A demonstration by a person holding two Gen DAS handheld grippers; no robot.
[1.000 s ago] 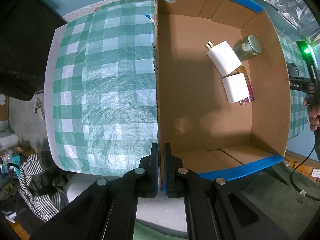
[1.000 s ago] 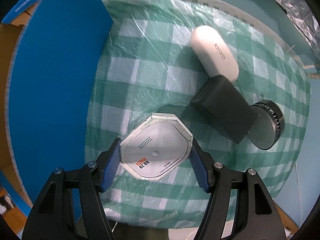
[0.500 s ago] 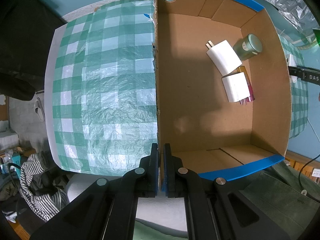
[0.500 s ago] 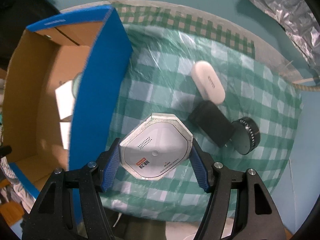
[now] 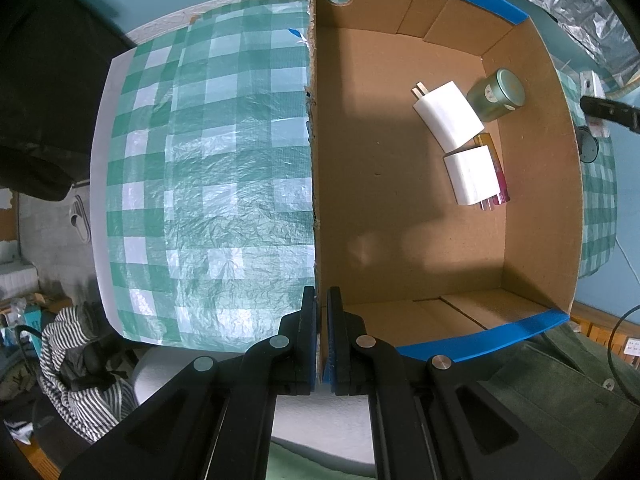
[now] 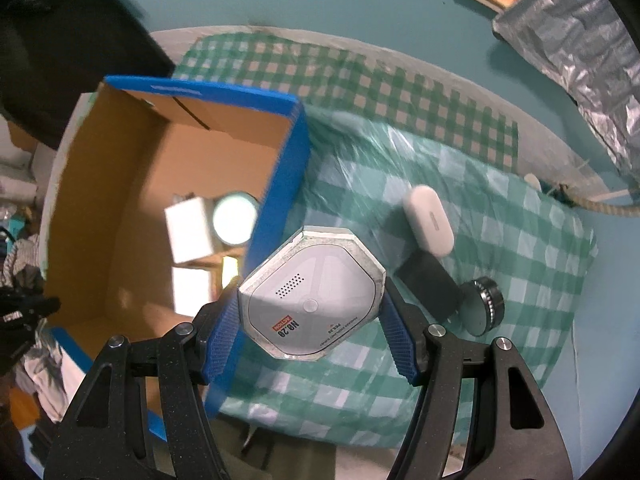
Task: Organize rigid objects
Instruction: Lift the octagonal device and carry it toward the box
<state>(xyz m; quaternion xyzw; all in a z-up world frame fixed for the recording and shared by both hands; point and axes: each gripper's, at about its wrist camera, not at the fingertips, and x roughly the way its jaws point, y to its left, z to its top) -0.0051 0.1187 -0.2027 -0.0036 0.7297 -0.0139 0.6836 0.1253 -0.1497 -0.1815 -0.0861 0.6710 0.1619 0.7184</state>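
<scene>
**Right gripper holds octagonal device above table, box wall in between**

Right gripper (image 6: 310, 316): blue pads clamped on both sides of a white octagonal device (image 6: 312, 294), label face toward the camera, held in the air over the checked tablecloth (image 6: 500, 240). Directly beside it on the left is the blue outer wall of the cardboard box (image 6: 276, 184); the wall's top edge sits between the device and the box interior.

Left gripper (image 5: 322, 332): fingers pressed together, pinching the box's near-left wall edge.

Inside the box, far-right corner area: two white chargers (image 5: 446, 114), one (image 5: 472, 176) lying over a pink-amber item (image 5: 496, 172), and a green round tin (image 5: 496, 94) against the wall.

On the cloth past the device: black block (image 6: 430, 284), touching it a black round lens cap (image 6: 482, 306), then a white oval case (image 6: 428, 220). Further out: crumpled silver foil (image 6: 572, 44) on the teal floor.
</scene>
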